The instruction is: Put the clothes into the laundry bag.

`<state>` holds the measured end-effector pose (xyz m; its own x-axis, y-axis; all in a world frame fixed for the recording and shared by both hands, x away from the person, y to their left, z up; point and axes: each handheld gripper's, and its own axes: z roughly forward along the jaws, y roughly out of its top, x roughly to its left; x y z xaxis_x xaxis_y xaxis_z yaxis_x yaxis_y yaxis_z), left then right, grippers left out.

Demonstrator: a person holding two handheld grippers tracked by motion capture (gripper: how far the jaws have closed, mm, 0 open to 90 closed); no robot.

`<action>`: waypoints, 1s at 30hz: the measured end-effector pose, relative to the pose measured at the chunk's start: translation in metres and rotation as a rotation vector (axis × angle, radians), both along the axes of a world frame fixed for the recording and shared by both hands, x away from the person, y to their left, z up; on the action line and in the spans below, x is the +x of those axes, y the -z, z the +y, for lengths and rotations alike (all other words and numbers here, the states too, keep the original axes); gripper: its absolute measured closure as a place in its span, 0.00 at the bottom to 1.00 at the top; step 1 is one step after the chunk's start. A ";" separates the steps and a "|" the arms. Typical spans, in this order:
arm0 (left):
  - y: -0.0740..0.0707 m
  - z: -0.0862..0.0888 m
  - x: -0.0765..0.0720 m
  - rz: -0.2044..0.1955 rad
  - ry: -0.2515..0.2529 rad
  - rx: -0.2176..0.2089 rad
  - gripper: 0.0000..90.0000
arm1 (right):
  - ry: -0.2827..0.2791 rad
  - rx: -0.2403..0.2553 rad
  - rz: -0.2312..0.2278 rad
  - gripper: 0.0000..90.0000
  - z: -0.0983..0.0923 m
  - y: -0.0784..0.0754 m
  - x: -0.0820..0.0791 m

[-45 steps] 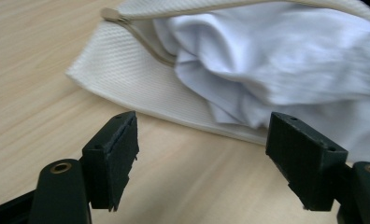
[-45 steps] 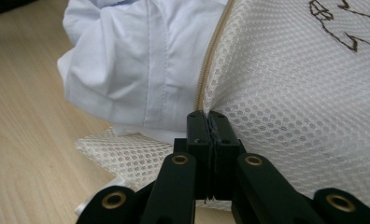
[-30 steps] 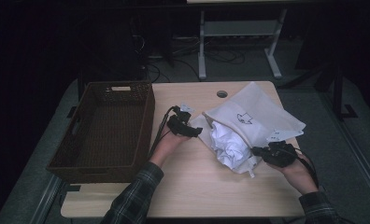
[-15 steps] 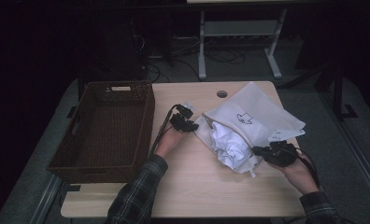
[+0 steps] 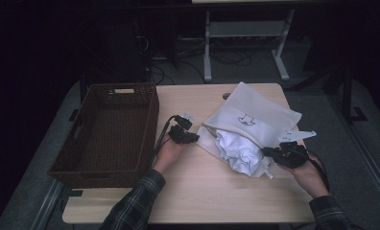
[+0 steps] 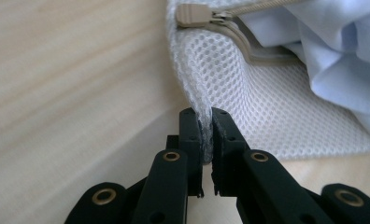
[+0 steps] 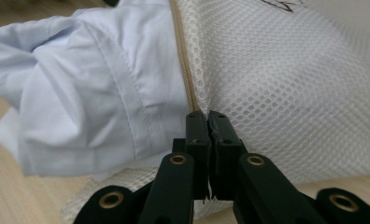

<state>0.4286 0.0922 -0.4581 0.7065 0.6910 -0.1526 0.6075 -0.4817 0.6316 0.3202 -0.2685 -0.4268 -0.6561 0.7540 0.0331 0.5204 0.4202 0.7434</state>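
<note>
right of the table's middle lies a white mesh laundry bag [image 5: 255, 122], its long axis running from about 1 o'clock at the far closed end to 7 o'clock at the near open mouth, where a crumpled pale shirt [image 5: 238, 151] bulges out past the beige zipper [image 6: 211, 18]. the left gripper [image 5: 190, 139] sits at the mouth's 9 o'clock side; its jaws have just been closing and now pinch a fold of the mesh edge below the zipper pull. the right gripper [image 5: 269, 153] sits at the mouth's 4 o'clock side, jaws clamped narrow on the mesh right at the zipper line, the shirt just beside them. the shirt thus lies between the two grippers, roughly equally near each, and the bag's mouth is held at both corners. my judgement: the coming move turns on spreading or lifting those two corners across the bag's long axis so the shirt can slide out or in. at 9 o'clock stands a brown wicker basket [image 5: 82, 158] on the wooden table [image 5: 197, 201].
</note>
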 end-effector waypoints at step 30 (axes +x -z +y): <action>-0.012 0.006 -0.098 0.038 0.142 -0.087 0.93 | 0.085 0.025 -0.035 0.96 0.001 0.002 0.057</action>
<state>0.3303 0.0983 -0.4461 0.7890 0.5673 -0.2357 0.5611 -0.5091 0.6527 0.3769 -0.2679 -0.4285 -0.5912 0.8060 0.0303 0.5266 0.3572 0.7714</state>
